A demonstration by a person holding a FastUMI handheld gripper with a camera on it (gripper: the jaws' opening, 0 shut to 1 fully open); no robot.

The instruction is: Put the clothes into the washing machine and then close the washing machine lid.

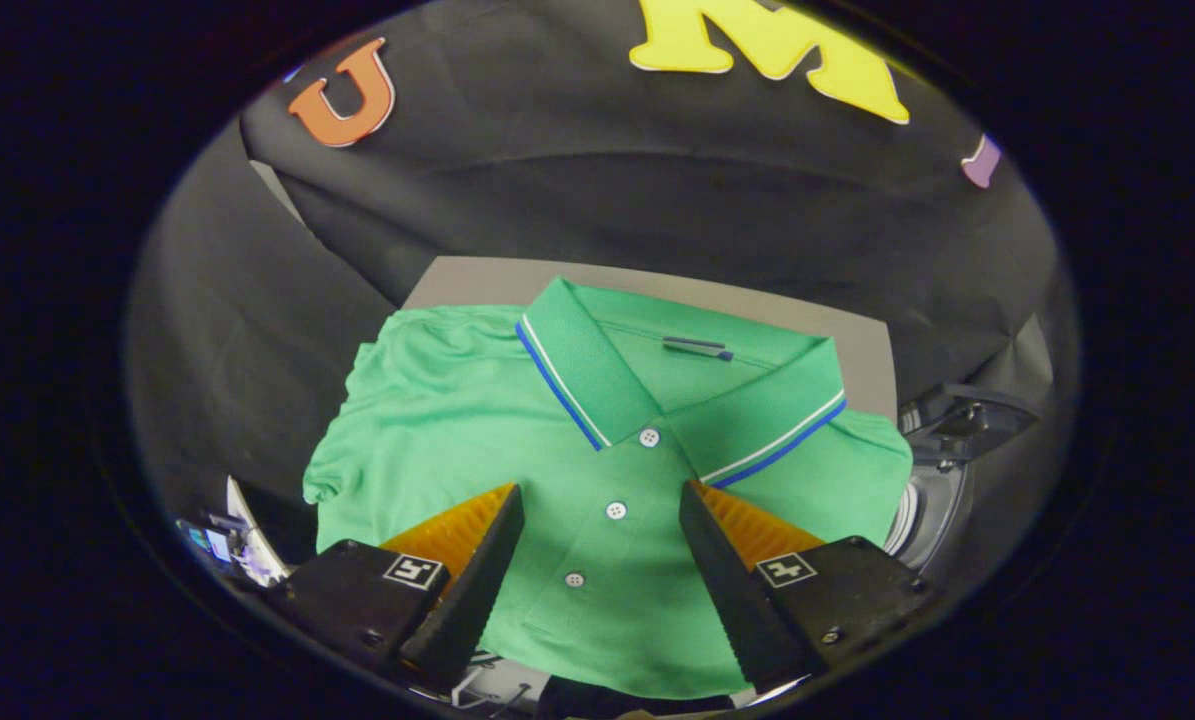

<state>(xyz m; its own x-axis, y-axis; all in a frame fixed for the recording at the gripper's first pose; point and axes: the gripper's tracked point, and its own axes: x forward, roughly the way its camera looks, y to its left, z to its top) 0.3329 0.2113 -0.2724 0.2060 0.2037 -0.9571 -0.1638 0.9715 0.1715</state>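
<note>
Green knit polo shirt (pixel 477 420) seen laid flat: collar (pixel 582 365) edged with blue and white stripes, white buttons (pixel 615 510) down the placket. Grey tabletop (pixel 757 300) seen beneath it. Open gripper (pixel 602 520) held over the placket.

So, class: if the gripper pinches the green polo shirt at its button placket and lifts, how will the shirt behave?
The green polo shirt is thin knit, so it will probably drape and unfold. It looks light. The open gripper has fingers astride the placket; one fabric layer might slip free.
</note>
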